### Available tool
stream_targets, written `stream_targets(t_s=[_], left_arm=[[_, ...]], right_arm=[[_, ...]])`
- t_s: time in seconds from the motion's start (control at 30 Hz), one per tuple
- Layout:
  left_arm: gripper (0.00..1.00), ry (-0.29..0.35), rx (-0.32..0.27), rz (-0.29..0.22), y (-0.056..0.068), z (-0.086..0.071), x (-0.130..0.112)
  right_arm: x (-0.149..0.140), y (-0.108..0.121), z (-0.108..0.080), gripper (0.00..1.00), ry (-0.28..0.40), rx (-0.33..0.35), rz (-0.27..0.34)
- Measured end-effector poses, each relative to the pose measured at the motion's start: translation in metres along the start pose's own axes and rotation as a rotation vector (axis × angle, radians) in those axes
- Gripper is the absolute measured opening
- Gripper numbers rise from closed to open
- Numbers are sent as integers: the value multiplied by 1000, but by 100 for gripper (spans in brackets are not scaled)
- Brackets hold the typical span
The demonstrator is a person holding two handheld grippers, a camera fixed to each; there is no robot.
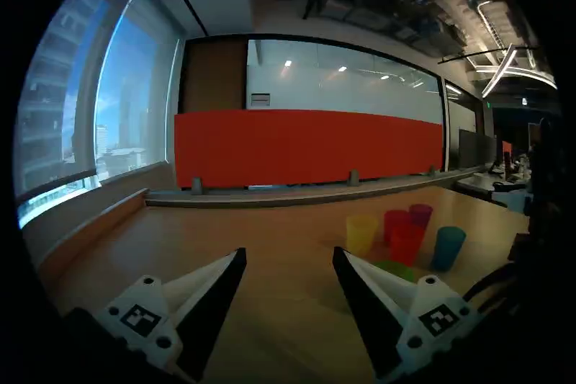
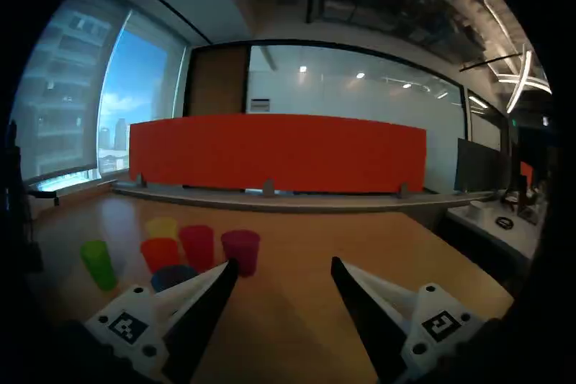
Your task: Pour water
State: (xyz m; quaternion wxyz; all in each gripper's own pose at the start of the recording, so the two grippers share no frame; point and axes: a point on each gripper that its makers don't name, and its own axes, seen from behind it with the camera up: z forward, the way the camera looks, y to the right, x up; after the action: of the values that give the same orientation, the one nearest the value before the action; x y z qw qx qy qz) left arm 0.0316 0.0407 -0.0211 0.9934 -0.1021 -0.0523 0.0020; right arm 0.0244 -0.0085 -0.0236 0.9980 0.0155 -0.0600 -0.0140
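On table (image 2: 324, 236), coloured cups (image 2: 198, 243) — left tongs (image 1: 289, 251) spread, right tongs (image 2: 284, 261) spread

No words or numbers can be read. Square black-and-white coded markers (image 1: 140, 319), patterns without letters, sit on the white plastic fingers (image 1: 183, 287) of the left gripper (image 1: 288, 254) and of the right gripper (image 2: 283, 261). A small pale wall plaque (image 1: 259, 100), just above the long orange partition (image 1: 309, 146), is too small to read.
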Motion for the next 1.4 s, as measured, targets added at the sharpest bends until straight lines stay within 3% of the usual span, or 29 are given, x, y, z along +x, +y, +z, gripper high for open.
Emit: stream_targets(t_s=[0.27,0.57,1.4], left_arm=[[89,46,41,-7,-4,0,13],[89,95,93,-4,-13,-1,20],[89,142,156,-24,-30,-1,3]], right_arm=[[9,2,2,99,34,-41,4],[10,11,2,99,26,-83,-11],[10,-2,11,99,-20,-99,-26]])
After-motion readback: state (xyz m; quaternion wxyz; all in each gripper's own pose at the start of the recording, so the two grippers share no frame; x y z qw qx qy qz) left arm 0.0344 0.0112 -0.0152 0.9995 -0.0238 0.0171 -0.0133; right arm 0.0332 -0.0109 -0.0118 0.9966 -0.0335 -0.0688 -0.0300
